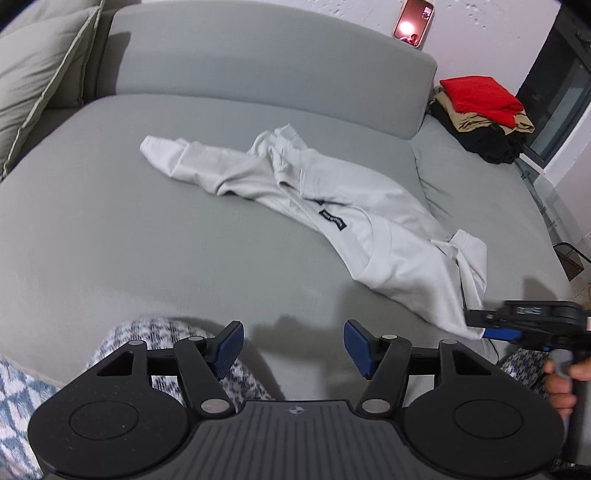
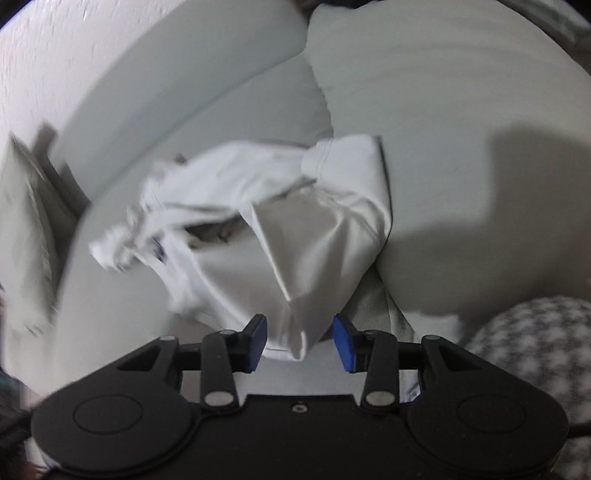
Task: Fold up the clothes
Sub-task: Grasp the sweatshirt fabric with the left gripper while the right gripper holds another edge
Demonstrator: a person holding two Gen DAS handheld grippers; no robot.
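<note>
A white T-shirt (image 1: pixel 332 206) lies crumpled on the grey sofa seat (image 1: pixel 129 229), its black neck label facing up. My left gripper (image 1: pixel 293 345) is open and empty, hovering over the seat's front edge, well short of the shirt. My right gripper (image 1: pixel 491 328) reaches the shirt's near right corner from the right. In the blurred right wrist view that corner of the shirt (image 2: pixel 317 258) hangs between the spread blue pads of the right gripper (image 2: pixel 300 341), which stand apart from the cloth.
A stack of folded red, tan and black clothes (image 1: pixel 484 114) sits at the sofa's back right. A phone (image 1: pixel 413 23) leans on the backrest. Cushions (image 1: pixel 33 85) lie at left. Patterned trouser legs (image 1: pixel 173 343) are close in front.
</note>
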